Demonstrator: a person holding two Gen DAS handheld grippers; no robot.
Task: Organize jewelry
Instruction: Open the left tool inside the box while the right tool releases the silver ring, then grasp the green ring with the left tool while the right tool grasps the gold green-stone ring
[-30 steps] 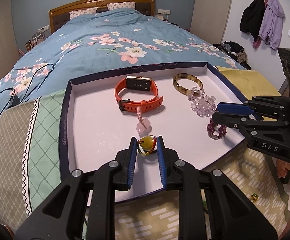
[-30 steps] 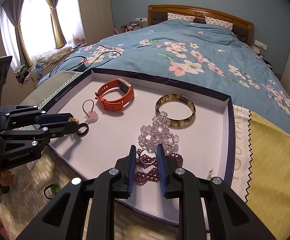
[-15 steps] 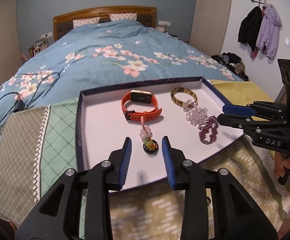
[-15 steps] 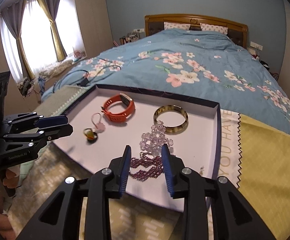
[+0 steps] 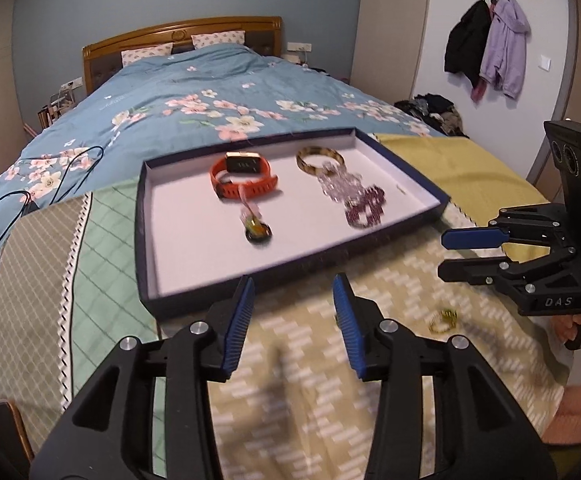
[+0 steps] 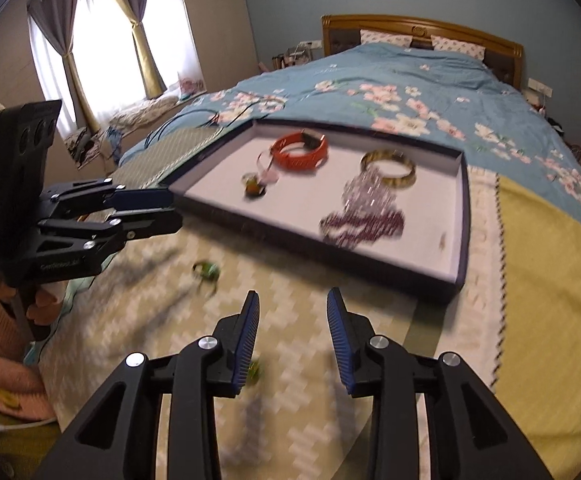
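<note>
Both your grippers pulled back off the tray (image 5: 151, 216), left gripper (image 5: 293, 309) and right gripper (image 6: 293, 320) jaws just opening, empty; purple bead bracelet (image 6: 364, 226) and ring (image 5: 257, 232) lie in tray.

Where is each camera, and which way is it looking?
Left wrist: sits on the left tongs, looking over the tray up the bed; the right tongs and a hand show at the right edge.
Right wrist: sits on the right tongs, looking over the tray toward the window; the left tongs show at the left edge.
Both see the tray, the orange watch and each other's tongs.
</note>
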